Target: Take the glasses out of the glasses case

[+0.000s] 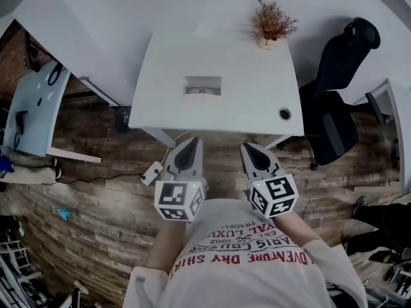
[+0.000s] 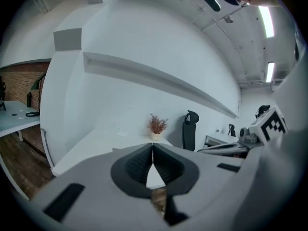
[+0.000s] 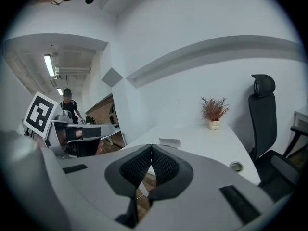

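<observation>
Nearest, under the head camera, a printed shirt (image 1: pixel 244 255) and two arms holding the grippers out over the plank floor (image 1: pixel 96 178), short of the tabletop (image 1: pixel 244 76); the left gripper (image 1: pixel 190 143) and the right gripper (image 1: pixel 250 147) sit side by side, a gap between them, both aimed at the front edge; in the left gripper view the ribbed fingers (image 2: pixel 137 165) are pressed together at the tips with nothing between them, and in the right gripper view the fingers (image 3: pixel 166 165) meet the same way — both grippers are empty

Past the edge, a round grommet (image 1: pixel 284 113) near the right front corner; farther in, about mid-tabletop, the case (image 1: pixel 203 86) lies flat, a small pale box well apart from both grippers; whether its lid is up is too small to tell, and no glasses show, so they are presumably inside; at the far edge a plant (image 1: pixel 273 21), and off to the right a black chair (image 1: pixel 337 101)

The step in hand looks like the approach — nothing of the task is done yet; the next move calls for bringing both grippers over the case and parting the fingers, likely one gripper to steady the base and the other to raise the lid; a light case could slide on so smooth a tabletop
</observation>
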Demonstrator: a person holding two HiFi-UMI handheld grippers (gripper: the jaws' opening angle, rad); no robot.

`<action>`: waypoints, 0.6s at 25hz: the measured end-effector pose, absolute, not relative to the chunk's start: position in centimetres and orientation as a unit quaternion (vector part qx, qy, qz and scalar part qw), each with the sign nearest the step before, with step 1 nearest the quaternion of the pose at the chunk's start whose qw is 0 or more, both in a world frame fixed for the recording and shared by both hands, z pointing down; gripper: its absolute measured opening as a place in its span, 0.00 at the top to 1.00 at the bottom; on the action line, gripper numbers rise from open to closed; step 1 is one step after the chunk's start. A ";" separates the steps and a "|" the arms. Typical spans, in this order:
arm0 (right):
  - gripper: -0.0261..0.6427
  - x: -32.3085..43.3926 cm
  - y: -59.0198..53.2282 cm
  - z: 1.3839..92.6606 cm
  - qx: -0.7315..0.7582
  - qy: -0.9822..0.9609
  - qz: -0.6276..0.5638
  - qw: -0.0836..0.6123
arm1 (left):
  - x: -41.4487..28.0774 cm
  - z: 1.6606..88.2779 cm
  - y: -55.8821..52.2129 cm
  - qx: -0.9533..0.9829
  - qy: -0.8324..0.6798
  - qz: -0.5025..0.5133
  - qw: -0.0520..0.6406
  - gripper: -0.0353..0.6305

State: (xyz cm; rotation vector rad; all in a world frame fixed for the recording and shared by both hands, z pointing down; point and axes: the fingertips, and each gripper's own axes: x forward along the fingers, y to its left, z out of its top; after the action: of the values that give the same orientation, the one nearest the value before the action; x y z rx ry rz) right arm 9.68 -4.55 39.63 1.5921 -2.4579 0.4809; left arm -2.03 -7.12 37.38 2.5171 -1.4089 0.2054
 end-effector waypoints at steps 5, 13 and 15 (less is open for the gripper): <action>0.94 4.9 -11.3 39.6 0.539 -0.822 0.167 0.083 | -6.5 37.5 -14.3 0.869 -0.472 0.077 0.128 0.94; 0.94 1.2 -19.1 41.0 0.547 -0.807 0.203 0.092 | -10.0 39.4 -22.0 0.874 -0.452 0.092 0.151 0.94; 0.94 1.1 -20.2 41.6 0.545 -0.804 0.213 0.103 | -10.3 40.0 -23.0 0.872 -0.450 0.098 0.162 0.94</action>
State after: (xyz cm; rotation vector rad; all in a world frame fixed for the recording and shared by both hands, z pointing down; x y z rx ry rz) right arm 1.08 -20.24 41.59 1.6098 -2.3737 0.6280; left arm -10.31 -23.04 40.01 2.4898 -1.2856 0.2801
